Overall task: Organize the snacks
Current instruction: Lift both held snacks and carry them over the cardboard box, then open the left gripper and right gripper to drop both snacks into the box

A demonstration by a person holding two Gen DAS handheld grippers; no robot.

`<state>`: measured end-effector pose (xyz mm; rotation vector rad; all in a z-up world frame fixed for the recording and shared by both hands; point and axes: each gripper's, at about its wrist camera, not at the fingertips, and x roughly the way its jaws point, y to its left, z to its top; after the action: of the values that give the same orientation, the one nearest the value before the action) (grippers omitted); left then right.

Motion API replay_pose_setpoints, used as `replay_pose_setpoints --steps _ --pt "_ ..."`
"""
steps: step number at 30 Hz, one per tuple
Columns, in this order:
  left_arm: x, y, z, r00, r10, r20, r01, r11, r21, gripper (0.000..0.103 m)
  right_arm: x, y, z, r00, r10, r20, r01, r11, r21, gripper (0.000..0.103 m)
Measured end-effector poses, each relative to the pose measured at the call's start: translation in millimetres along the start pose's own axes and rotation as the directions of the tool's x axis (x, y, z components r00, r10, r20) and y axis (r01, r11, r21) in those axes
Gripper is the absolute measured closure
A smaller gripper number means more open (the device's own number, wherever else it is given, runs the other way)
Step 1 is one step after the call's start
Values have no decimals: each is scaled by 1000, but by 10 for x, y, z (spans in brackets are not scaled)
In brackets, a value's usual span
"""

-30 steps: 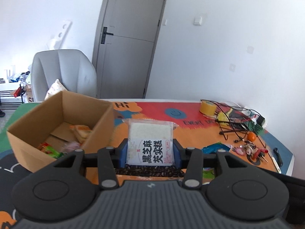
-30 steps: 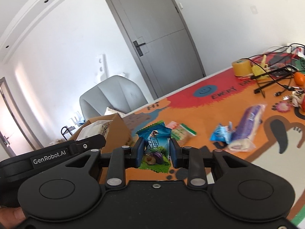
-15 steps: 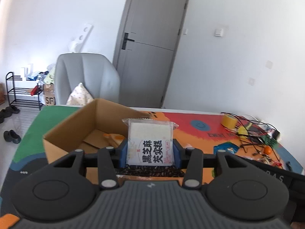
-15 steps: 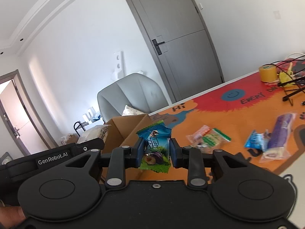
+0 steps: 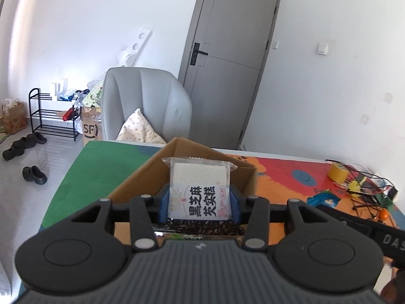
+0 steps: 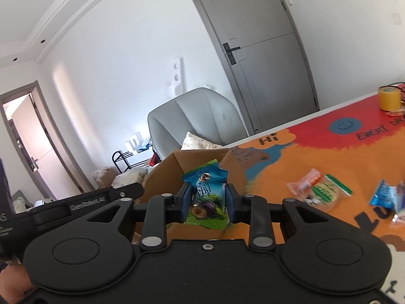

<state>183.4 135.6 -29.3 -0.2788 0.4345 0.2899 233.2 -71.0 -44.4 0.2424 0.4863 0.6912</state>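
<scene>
Two snack packets are gripped, one in each gripper. A flat white packet with black Chinese lettering [image 5: 200, 190] is pinched upright between the blue pads of the left gripper [image 5: 200, 206], with the open brown cardboard box [image 5: 141, 177] seen directly behind and below it. A small blue-and-green packet printed with plums [image 6: 206, 197] is clamped between the blue pads of the right gripper [image 6: 206, 202], in front of the same box [image 6: 202, 157]. The box is set on the colourful orange, red and green table mat [image 6: 316, 159]. Further wrapped snacks are scattered on the mat to the right: an orange-and-green packet [image 6: 319, 190] and, near it, a blue one [image 6: 384, 196]. A grey padded chair [image 5: 146, 106] is placed beyond the table.
</scene>
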Motion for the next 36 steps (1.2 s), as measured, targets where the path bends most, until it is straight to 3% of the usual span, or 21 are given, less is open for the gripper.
replay_pose_setpoints --steps 9,20,24,27,36 --pt "289 161 89 999 23 -31 -23 1000 -11 58 329 185 89 999 24 -35 -25 999 -24 73" --pt "532 237 207 999 -2 -49 2 1000 -10 57 589 315 210 998 20 -64 -22 999 -32 73" --pt "567 232 255 999 30 -28 -30 999 15 50 680 363 265 998 5 -70 -8 999 -42 73" --pt "494 324 295 1000 9 -25 -10 1000 -23 42 733 408 299 997 -2 -74 -1 999 -44 73" --pt "250 663 411 999 51 4 -50 994 -94 36 940 618 358 996 4 -89 -9 999 -51 73"
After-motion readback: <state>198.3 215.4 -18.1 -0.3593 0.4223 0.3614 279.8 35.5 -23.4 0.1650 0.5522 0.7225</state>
